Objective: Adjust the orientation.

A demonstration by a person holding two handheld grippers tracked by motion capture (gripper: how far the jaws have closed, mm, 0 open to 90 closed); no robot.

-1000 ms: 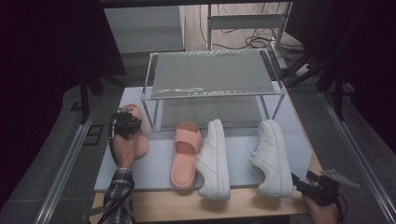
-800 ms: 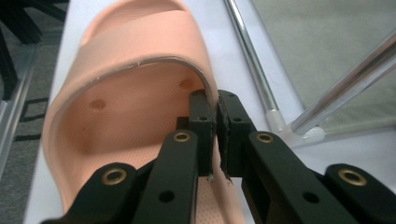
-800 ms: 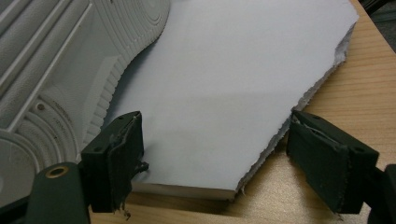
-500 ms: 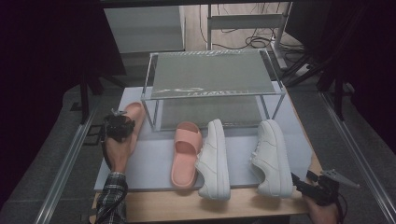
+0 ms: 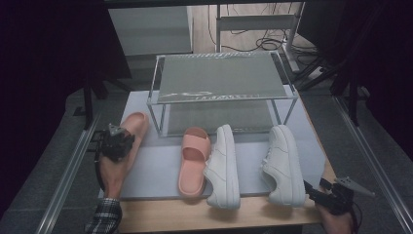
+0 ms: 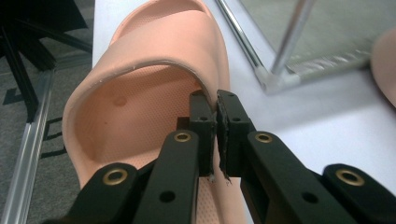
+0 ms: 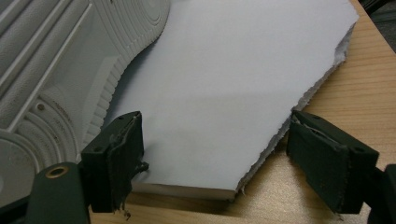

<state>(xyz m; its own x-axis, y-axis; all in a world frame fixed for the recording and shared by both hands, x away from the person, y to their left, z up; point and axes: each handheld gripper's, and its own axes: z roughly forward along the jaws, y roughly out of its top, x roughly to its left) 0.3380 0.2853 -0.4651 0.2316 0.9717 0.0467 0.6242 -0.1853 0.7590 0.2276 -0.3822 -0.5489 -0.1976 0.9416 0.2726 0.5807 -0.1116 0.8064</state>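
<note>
Two pink slides lie on the white board: one at center point(image 5: 194, 161), the other at the left of the frame point(image 5: 132, 127), its strap edge pinched between the left gripper's point(image 6: 217, 122) closed fingers. At lower right, the right gripper point(image 7: 212, 154) rests with fingers wide apart beside a white sneaker point(image 5: 282, 163) on the counter point(image 5: 253, 214).

Four shoes out, one rack, two grippers.
That's two pink slides point(image 5: 130, 129) point(image 5: 193, 161) and two white sneakers point(image 5: 223, 165) point(image 5: 282, 163), all on one pale mat point(image 5: 156, 165), with one wire rack point(image 5: 221, 83) behind them and a gripper either side point(image 5: 113, 145) point(image 5: 325, 197).
</note>
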